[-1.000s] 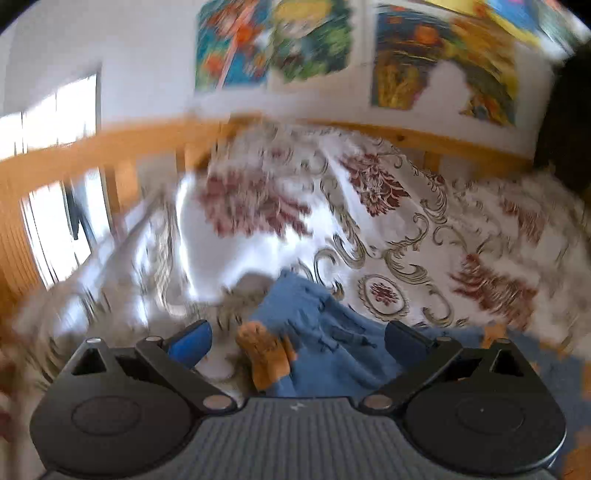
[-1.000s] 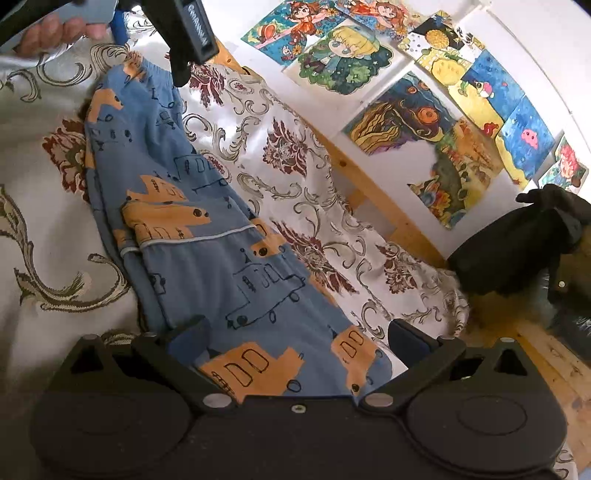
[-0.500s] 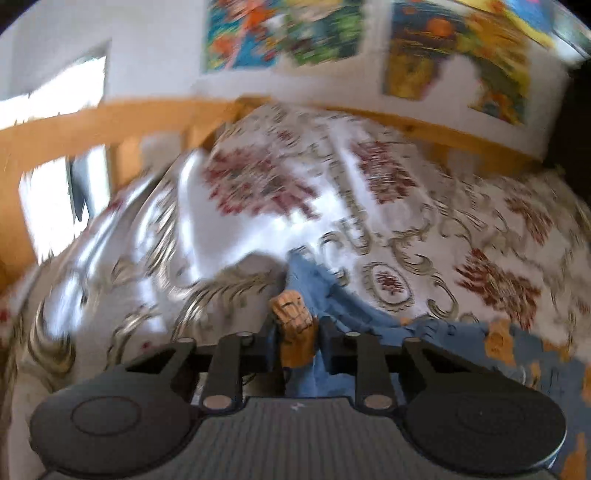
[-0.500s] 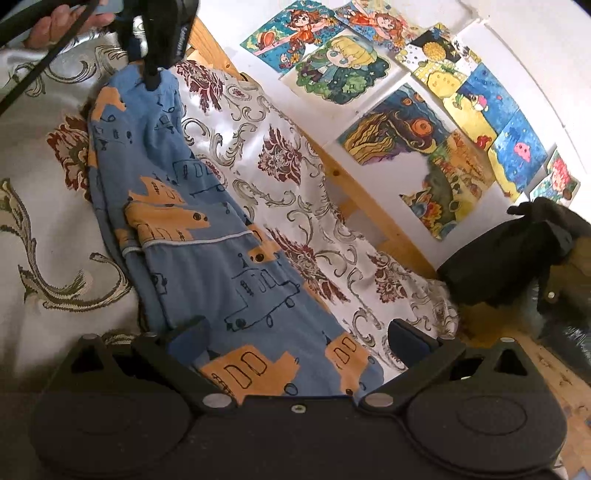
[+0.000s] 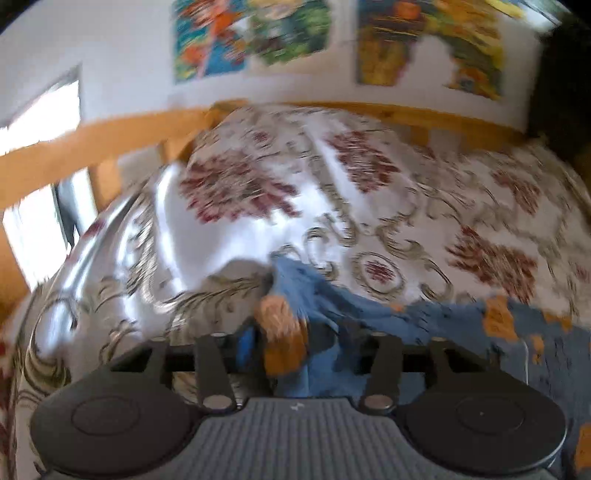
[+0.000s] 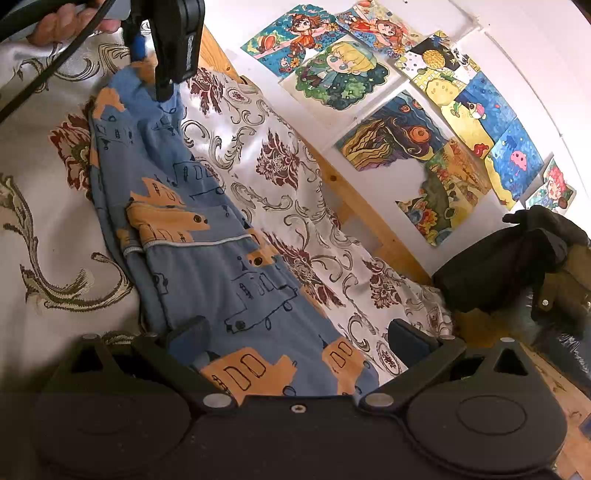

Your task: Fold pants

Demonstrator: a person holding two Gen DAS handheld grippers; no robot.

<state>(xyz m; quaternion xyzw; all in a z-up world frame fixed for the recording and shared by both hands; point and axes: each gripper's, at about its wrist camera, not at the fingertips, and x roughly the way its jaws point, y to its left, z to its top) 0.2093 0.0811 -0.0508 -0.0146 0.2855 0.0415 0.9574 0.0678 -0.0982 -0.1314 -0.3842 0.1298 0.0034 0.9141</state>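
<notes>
Left gripper point(image 5: 286, 341) is clamped on the far end of the pants point(image 6: 207, 236), a bunched blue-and-orange fold caught between its fingers, and from the right wrist view you can see it pinching that end up off the bedspread point(image 6: 303, 206) near a hand point(image 6: 70, 20). Why there? Judging by the task, that end is the one to carry over, so gripping it at the tip lets the cloth trail flat behind. Right gripper point(image 6: 295, 336) sits with jaws spread wide, nothing held, poised low over the near end of the pants, with blue fabric running between its fingers. Pants lie stretched long across the patterned bedspread, one layer already doubled along a grey seam. Left view is blurred, so detail is soft. Wooden bed rail point(image 6: 354, 206) and drawings point(image 6: 399, 122) line the wall beyond.
</notes>
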